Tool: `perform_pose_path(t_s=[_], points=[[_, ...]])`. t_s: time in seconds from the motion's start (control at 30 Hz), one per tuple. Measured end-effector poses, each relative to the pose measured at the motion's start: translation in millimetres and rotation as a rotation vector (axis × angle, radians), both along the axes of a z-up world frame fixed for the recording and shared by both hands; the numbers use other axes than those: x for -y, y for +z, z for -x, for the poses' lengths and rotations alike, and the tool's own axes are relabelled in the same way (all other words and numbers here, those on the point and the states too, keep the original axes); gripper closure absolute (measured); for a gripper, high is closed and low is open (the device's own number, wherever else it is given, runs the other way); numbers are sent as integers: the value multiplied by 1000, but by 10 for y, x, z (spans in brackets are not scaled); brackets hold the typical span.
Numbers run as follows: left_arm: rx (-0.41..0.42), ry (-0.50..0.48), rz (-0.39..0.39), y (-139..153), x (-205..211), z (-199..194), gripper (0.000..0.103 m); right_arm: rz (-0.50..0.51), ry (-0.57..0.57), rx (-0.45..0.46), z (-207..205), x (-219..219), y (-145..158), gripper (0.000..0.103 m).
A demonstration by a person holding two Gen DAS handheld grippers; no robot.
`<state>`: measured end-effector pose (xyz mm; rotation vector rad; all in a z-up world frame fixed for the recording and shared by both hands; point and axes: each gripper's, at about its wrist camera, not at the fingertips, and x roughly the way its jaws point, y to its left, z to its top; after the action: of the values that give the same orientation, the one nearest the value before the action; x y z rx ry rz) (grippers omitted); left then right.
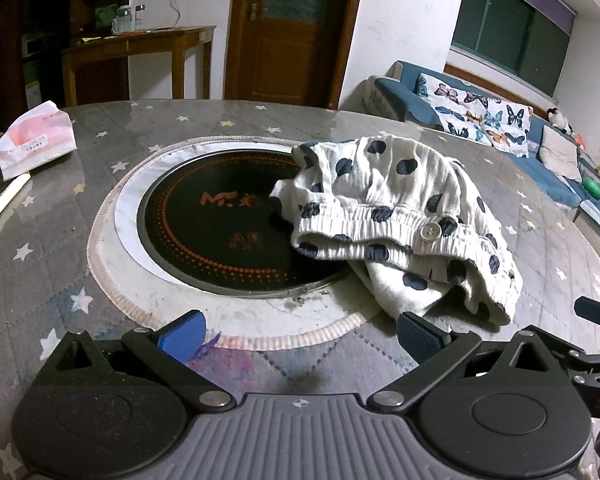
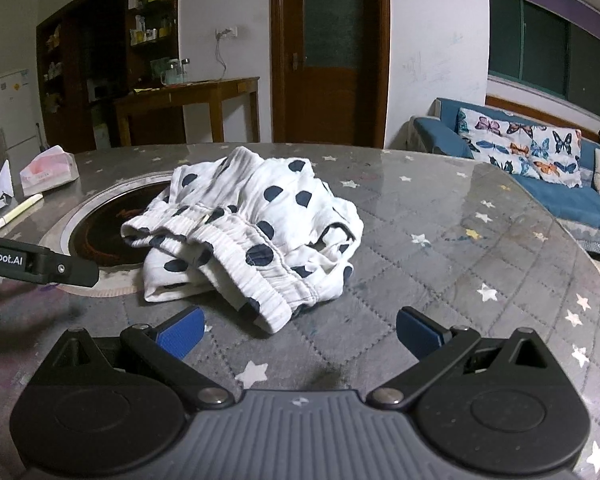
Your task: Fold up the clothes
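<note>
A crumpled pair of white cotton shorts with dark navy spots (image 1: 400,220) lies in a heap on the round grey counter covered in a star-printed quilted cloth (image 1: 60,200). An elastic waistband with one pale button (image 1: 430,233) faces the left claw (image 1: 300,338). From the left wrist view the heap sits at about one o'clock, its left edge draped over the rim of the black round cooktop with orange dotted rings (image 1: 220,232) sunk into the middle of the counter. From the right wrist view the same shorts (image 2: 252,232) lie dead ahead at twelve o'clock, just beyond the fingertips.

The left claw stands wide, its blue-padded fingers (image 1: 182,336) spread apart and gripping nothing, hovering near the counter's edge. The right claw (image 2: 300,338) is likewise spread wide and bare, its blue pads (image 2: 416,336) flanking the nearest fold of the waistband without touching it. The black arm of the left tool (image 2: 40,264) shows at nine o'clock in the right view.

At ten o'clock on the counter sit a pink and white soft tissue pack (image 1: 36,144) and a pale yellow-white marker pen (image 2: 18,214) beside it. A blue sofa with a butterfly-print throw (image 2: 520,152) stands at two o'clock against the wall.
</note>
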<state>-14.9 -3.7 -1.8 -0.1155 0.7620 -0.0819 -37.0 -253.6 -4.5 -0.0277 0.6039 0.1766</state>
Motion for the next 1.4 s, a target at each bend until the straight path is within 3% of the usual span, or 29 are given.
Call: perform_pose_path(t_s=[0.23, 0.67, 0.93, 1.1, 1.2, 1.4], points=[[-2, -2, -21, -13, 48, -31, 0, -5, 3, -25, -68, -11, -69, 1], [21, -10, -55, 33, 31, -293, 1, -11, -3, -49, -237, 6, -91, 16], [25, -32, -63, -3, -52, -500, 21, -24, 1, -56, -291, 24, -110, 29], [13, -59, -55, -58, -66, -606, 43, -40, 2, -68, -341, 47, -138, 39], [8, -76, -46, -88, -81, -669, 50, -48, 6, -74, -356, 50, -147, 46], [2, -116, -29, -145, -84, -737, 66, -64, -2, -72, -381, 62, -156, 51]])
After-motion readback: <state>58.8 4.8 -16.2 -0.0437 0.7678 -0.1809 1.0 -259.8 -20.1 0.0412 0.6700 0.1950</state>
